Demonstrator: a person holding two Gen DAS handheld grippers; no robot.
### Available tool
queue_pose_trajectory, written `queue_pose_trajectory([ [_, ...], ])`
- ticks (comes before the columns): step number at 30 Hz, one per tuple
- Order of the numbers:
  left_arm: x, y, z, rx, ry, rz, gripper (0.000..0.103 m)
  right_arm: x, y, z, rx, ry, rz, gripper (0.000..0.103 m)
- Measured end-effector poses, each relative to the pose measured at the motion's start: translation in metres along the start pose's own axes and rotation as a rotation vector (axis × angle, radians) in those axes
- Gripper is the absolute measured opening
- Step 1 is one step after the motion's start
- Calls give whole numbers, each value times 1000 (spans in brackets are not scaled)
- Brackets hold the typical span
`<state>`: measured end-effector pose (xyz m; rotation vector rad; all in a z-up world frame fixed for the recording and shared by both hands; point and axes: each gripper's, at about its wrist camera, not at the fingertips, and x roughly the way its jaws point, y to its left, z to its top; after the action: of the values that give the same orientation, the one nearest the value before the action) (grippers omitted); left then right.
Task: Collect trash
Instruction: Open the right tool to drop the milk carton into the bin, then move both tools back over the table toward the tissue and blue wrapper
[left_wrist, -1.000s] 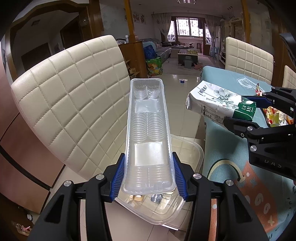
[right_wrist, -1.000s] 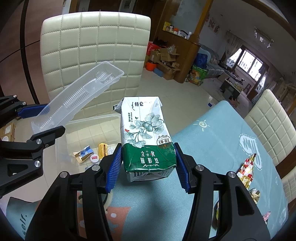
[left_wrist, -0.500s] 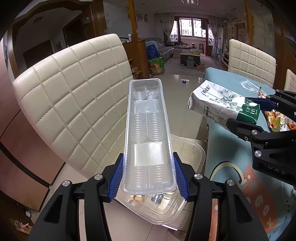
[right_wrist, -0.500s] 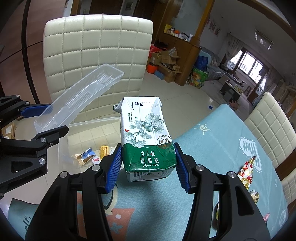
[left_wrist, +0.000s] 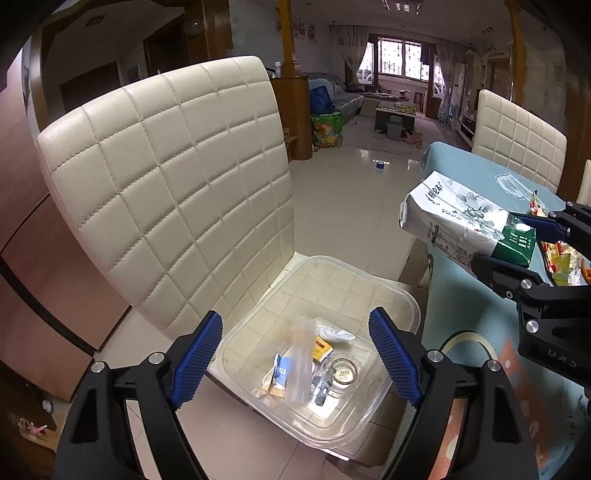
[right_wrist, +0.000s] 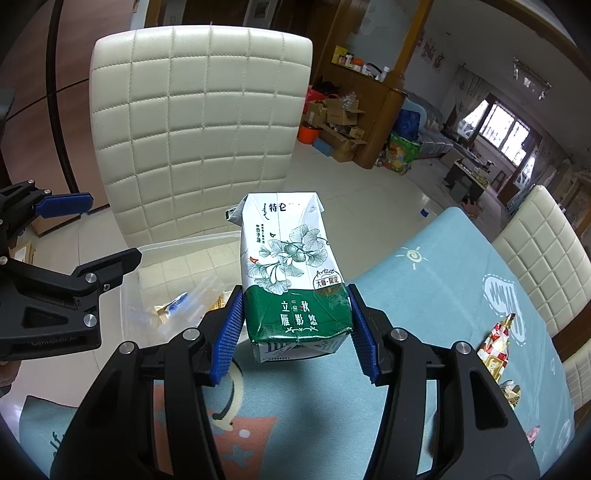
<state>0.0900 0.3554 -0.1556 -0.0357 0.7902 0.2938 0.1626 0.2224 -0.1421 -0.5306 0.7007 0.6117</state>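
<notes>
- Drop-off step of the trash collection in hand, by the look of it.
- Left gripper (left_wrist: 295, 354) above the clear plastic bin (left_wrist: 402, 299), jaws opening wide, nothing between the blue pads.
- Clear plastic tray (left_wrist: 300, 363) down inside the bin, blurred, leaning among small scraps: a yellow packet (left_wrist: 320, 349), a crumpled white tissue (left_wrist: 338, 334), a round clear lid (left_wrist: 341, 373).
- Bin resting on the seat of a cream quilted chair (left_wrist: 166, 177), just beside the edge of the bench (right_wrist: 424, 306) with its teal cloth.
- Right gripper (right_wrist: 293, 328) clamped on a green-and-white milk carton (right_wrist: 291, 273), pads pressing both sides of its green lower half, carton pointing forward, held in the air over the bench edge, near the bin but not yet above it.
- Next move, as a judgement: carry the carton sideways until fully over the bin opening, clear of the left gripper, then release.
- Left gripper best drawn back out of the way first; both tools crowd the same opening.
- More trash waiting: shiny snack wrappers (right_wrist: 498, 339) on the bench, well apart from the bin.
</notes>
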Motion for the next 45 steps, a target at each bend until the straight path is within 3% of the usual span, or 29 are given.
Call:
queue_pose_trajectory([
  [15,-4,14,-6,-5,-1,18,80,0,19,5,-37,-9,33,56],
  [17,-5,16,-7,-4,-1,21,80,-2,16,7,-16,-19,53,64],
  [18,-5,16,-7,-3,-2,21,80,-3,13,7,2,-29,61,83],
  [19,-6,17,-6,-1,-3,23,80,-7,10,7,24,-53,55,89],
  [28,-13,10,0,20,-14,16,80,-22,-2,-5,20,-58,-9,88],
  [37,-46,-31,7,97,-71,-56,80,-62,-38,-45,121,-68,-90,88],
  [45,-69,-113,7,212,-70,-175,80,-129,-90,-110,268,-93,-223,88],
])
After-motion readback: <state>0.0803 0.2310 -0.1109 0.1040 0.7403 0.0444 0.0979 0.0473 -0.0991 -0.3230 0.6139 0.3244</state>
